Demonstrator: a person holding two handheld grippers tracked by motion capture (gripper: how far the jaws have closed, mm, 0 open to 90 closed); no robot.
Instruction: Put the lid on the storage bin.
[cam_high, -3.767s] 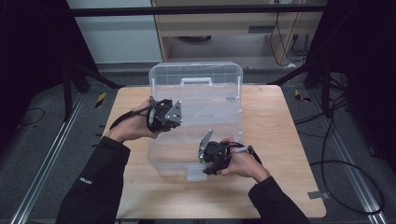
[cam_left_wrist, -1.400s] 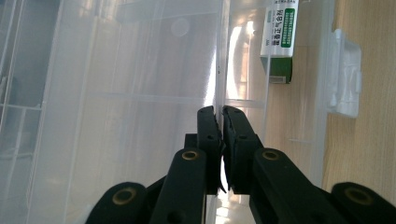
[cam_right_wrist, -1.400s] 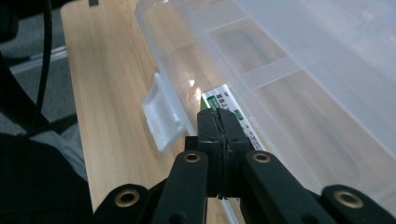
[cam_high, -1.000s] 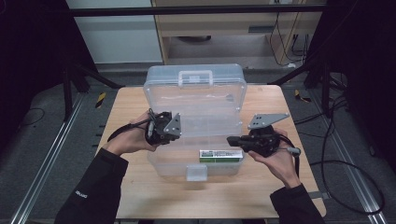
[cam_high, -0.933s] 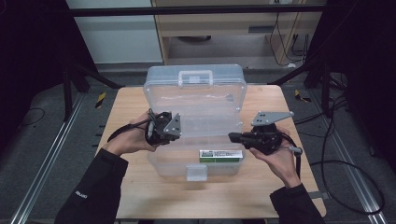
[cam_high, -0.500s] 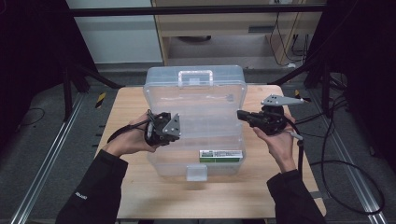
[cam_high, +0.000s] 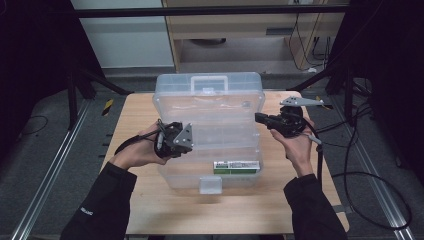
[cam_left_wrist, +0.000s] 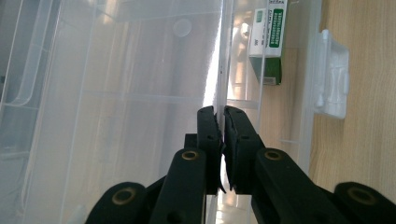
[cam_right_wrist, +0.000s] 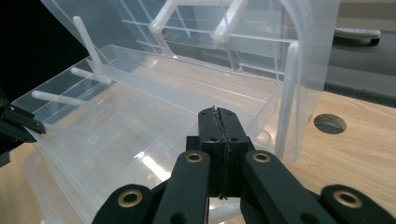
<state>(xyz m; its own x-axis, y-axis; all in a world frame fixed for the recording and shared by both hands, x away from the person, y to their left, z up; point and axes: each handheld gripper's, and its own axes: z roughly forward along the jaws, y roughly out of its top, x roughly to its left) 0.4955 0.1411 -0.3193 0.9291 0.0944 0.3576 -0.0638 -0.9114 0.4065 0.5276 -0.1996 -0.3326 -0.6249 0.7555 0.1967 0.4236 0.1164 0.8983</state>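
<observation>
A clear plastic storage box (cam_high: 172, 177) stands mid-table, its lid (cam_high: 207, 95) tipped up at the back. A green and white carton (cam_high: 236, 166) lies inside it at the front right, also in the left gripper view (cam_left_wrist: 271, 42). My left gripper (cam_high: 186, 142) is at the box's left side. In its own view the left gripper (cam_left_wrist: 219, 112) is shut on a thin clear inner wall (cam_left_wrist: 219, 70). My right gripper (cam_high: 259, 118) hovers at the box's right side beside the lid. There the right gripper (cam_right_wrist: 217, 112) is shut with nothing between its jaws, pointing over a clear tray (cam_right_wrist: 154, 107).
The white latch (cam_high: 210, 185) hangs at the box's front wall. A round hole (cam_right_wrist: 329, 123) in the wooden table (cam_high: 135, 115) lies right of the lid. Bare tabletop runs along both sides and the front. Cables (cam_high: 350, 175) trail off the right edge.
The right gripper has left the front of the box, where the carton now lies, and moved back and right to the lid's side. The left gripper has hardly moved.
</observation>
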